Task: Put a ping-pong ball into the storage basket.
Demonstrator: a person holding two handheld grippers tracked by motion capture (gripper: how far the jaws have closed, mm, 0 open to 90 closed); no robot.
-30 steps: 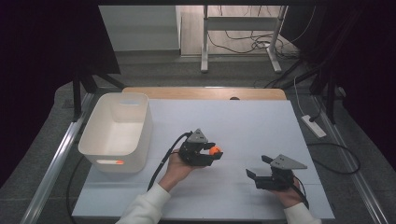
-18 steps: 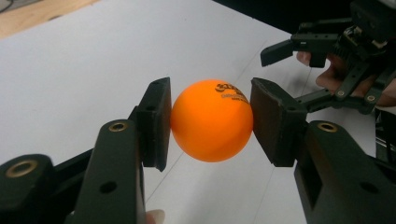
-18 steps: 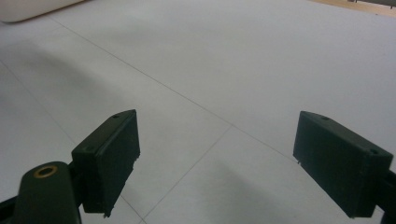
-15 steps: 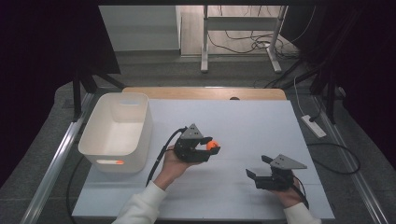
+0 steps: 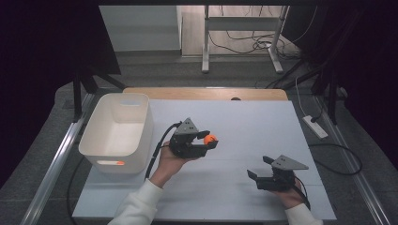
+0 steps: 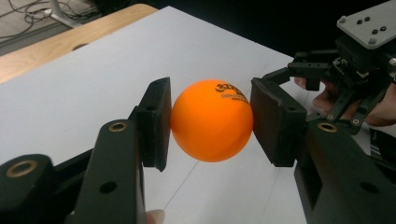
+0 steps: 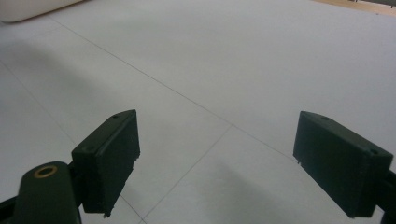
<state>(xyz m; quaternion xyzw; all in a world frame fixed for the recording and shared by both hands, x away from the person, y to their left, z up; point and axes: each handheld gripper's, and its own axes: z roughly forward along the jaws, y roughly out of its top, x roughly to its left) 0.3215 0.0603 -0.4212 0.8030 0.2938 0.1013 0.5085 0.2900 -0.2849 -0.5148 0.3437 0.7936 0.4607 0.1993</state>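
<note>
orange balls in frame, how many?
1. The orange ball is clamped between the left gripper's pads, held above the white table. The white bin's floor is partly hidden by its near wall, so another could sit there.

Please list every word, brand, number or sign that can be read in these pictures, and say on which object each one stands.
Orange ball, held between the pads of the left gripper: two short lines of dark print near its top, too small and blurred to read.
White bin: an orange mark low on its front wall, no letters can be made out.
Right gripper: no text.
White table: no text.
</note>
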